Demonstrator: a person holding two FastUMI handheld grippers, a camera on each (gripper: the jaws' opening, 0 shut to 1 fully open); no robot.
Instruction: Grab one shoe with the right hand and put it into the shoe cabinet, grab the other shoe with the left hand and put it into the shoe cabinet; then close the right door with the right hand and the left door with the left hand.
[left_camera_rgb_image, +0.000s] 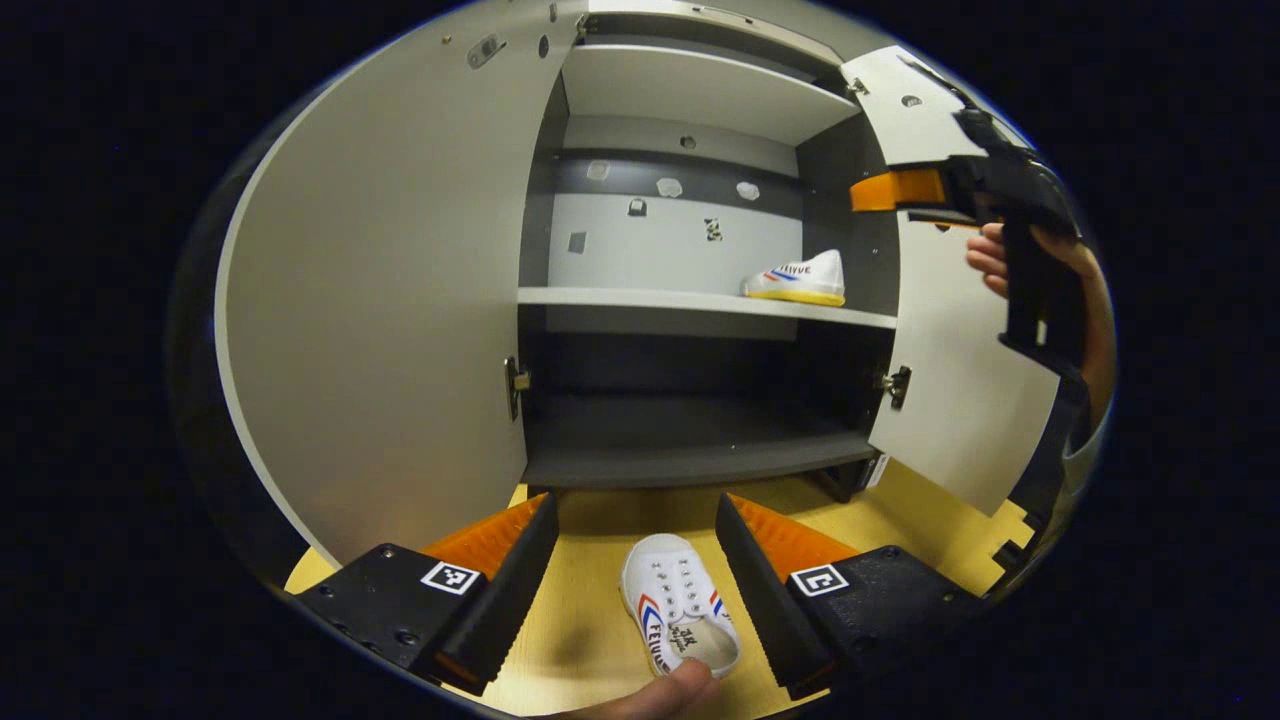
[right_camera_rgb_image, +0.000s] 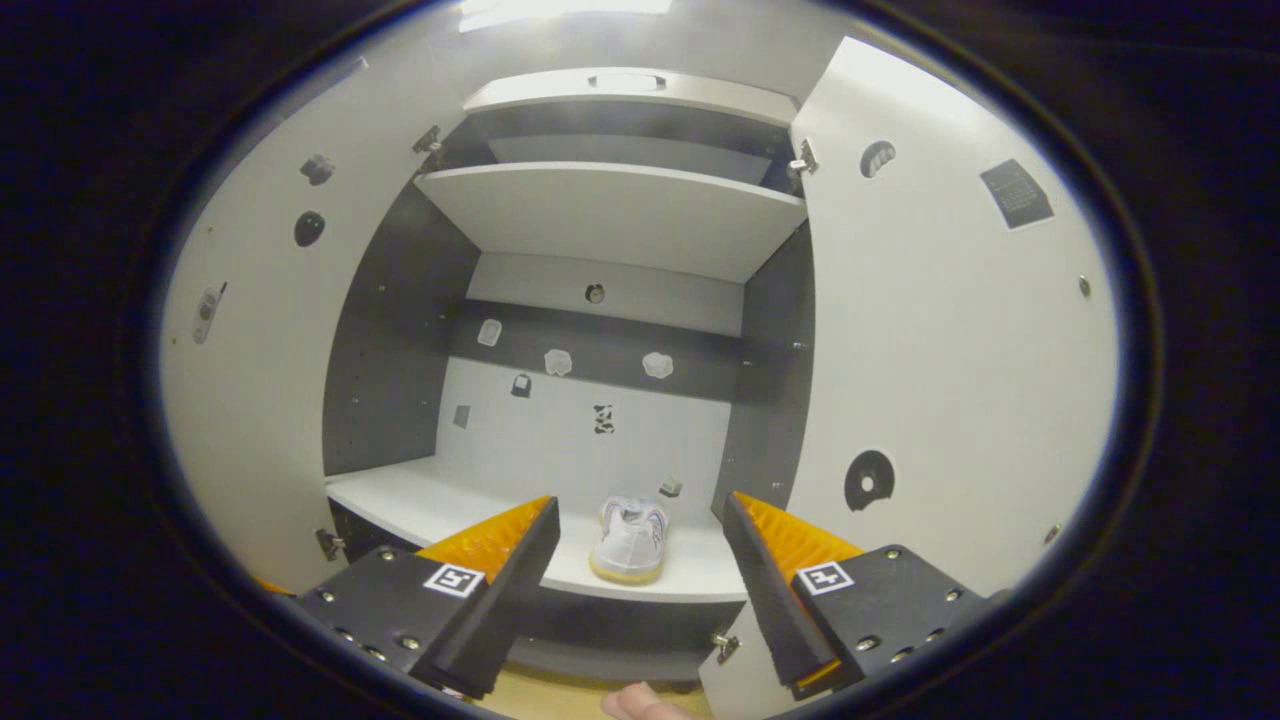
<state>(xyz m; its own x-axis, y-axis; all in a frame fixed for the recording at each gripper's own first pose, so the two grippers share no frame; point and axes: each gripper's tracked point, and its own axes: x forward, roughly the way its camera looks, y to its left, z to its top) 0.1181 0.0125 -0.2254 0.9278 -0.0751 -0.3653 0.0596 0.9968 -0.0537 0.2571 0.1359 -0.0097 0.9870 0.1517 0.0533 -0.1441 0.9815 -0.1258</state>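
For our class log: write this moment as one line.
first shoe: on shelf | second shoe: on floor | left gripper: open above it | right gripper: open | doors: open

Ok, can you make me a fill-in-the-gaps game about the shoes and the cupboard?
1. One shoe already sits on the ____ shelf of the shoe cabinet.
2. The other shoe lies on the ____, between the open fingers of the left gripper.
3. Both cabinet doors are ____.
4. The right gripper holds ____.

Missing words: middle; floor; open; nothing
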